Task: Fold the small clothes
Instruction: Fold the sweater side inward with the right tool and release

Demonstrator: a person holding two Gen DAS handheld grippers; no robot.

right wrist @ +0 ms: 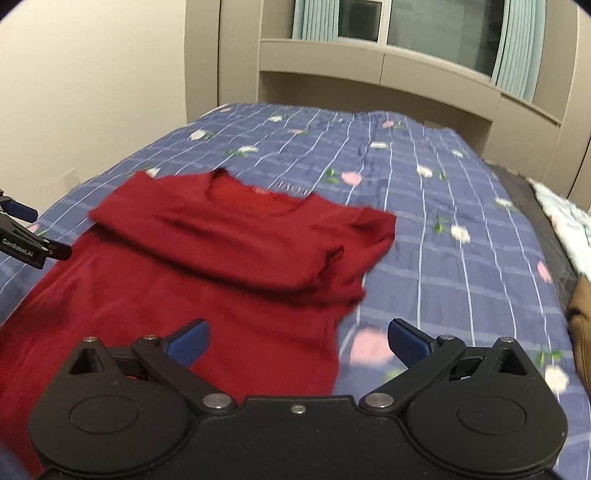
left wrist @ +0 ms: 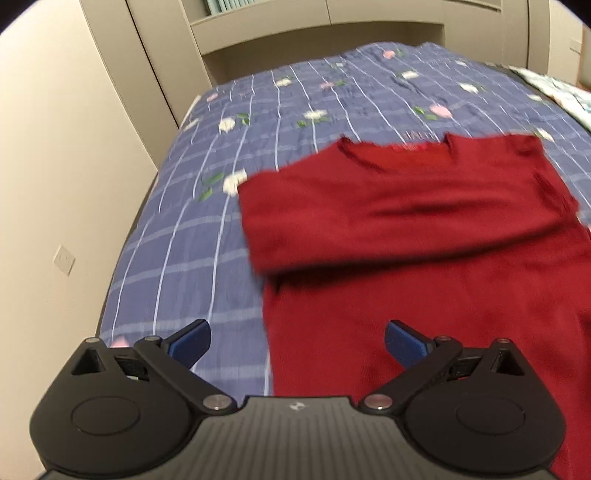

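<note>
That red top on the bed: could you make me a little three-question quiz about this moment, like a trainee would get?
1. True or false: both sleeves of the red top are already folded across its chest.
2. The left gripper and right gripper are: A) both open, B) both shut, C) one clamped on cloth?
3. Fill in: the top lies on a blue checked ____ with flowers.

Key: 1 true. 2 A; neither holds anything. 3 bedspread.

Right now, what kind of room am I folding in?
Most likely a bedroom: the red top lies on a bed with a blue floral checked bedspread, beige built-in cabinets frame its far end, and a curtained window sits above.
</note>
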